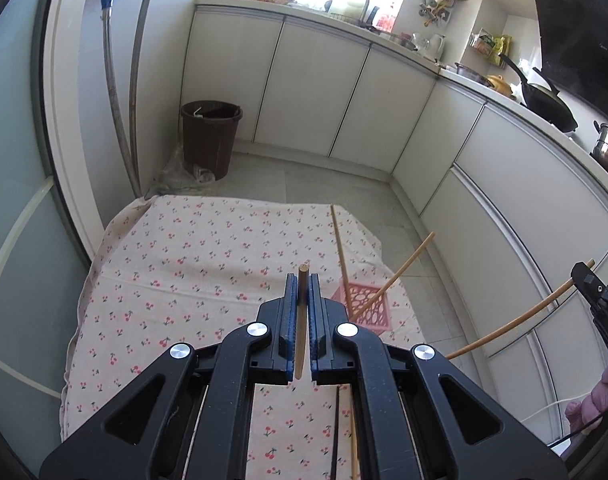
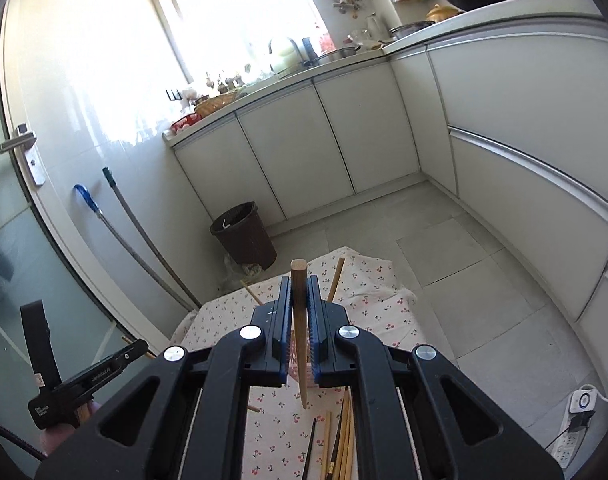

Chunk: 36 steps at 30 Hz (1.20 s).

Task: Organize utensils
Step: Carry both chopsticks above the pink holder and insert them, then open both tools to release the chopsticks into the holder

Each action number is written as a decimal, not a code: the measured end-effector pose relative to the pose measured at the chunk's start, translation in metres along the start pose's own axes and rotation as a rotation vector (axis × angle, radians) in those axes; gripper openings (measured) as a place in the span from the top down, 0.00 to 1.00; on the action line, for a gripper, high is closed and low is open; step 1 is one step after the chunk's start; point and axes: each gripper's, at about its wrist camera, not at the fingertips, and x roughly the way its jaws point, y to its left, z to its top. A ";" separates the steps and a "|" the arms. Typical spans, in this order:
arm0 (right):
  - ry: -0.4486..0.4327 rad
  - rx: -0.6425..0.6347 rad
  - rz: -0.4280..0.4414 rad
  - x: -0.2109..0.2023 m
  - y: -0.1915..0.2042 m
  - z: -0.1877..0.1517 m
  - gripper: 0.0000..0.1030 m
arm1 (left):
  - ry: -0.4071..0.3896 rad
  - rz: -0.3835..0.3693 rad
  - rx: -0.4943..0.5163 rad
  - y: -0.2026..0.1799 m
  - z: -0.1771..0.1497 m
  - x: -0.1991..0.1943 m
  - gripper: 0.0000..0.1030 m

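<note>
A: Item one, left gripper (image 1: 303,292). State?
B: Jaws narrow, clamped on a wooden chopstick (image 1: 302,320) that stands nearly upright between the pads, above the cherry-print cloth (image 1: 192,264).

A: Item two, right gripper (image 2: 302,300)?
B: Likewise pinched tight on a second chopstick (image 2: 300,332), thick end up, thin tip hanging below the jaws and clear of the cloth.

A: Landmark?
B: The pink basket (image 1: 364,304), on the cloth near its right edge. Two chopsticks (image 1: 342,252) already lean out of it. Loose chopsticks (image 2: 340,436) lie on the cloth nearer the person than the basket.

A: Step in hand?
B: By my reading, carrying: both sticks picked up, neither yet dropped in. The task is partway done.

A: Next move calls for?
B: Bringing each tip over the basket's opening, keeping the stick steep, then releasing; the leaning pair could be knocked.

A: Surface and room?
B: The cloth covers a low surface above a grey tiled floor. Beyond the basket stand white cabinets (image 1: 316,92) and a brown bin (image 1: 210,136); two mop handles (image 1: 124,92) lean left of the bin.
</note>
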 end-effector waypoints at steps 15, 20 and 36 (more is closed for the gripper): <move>-0.032 0.099 -0.005 -0.003 -0.046 0.019 0.93 | -0.138 -0.044 0.058 -0.063 0.045 0.002 0.96; -0.024 0.111 -0.005 0.000 -0.051 0.019 0.93 | -0.135 -0.039 0.060 -0.076 0.048 0.022 0.96; 0.006 0.140 0.004 0.016 -0.054 0.021 0.93 | -0.089 -0.045 0.016 -0.065 0.037 0.065 0.74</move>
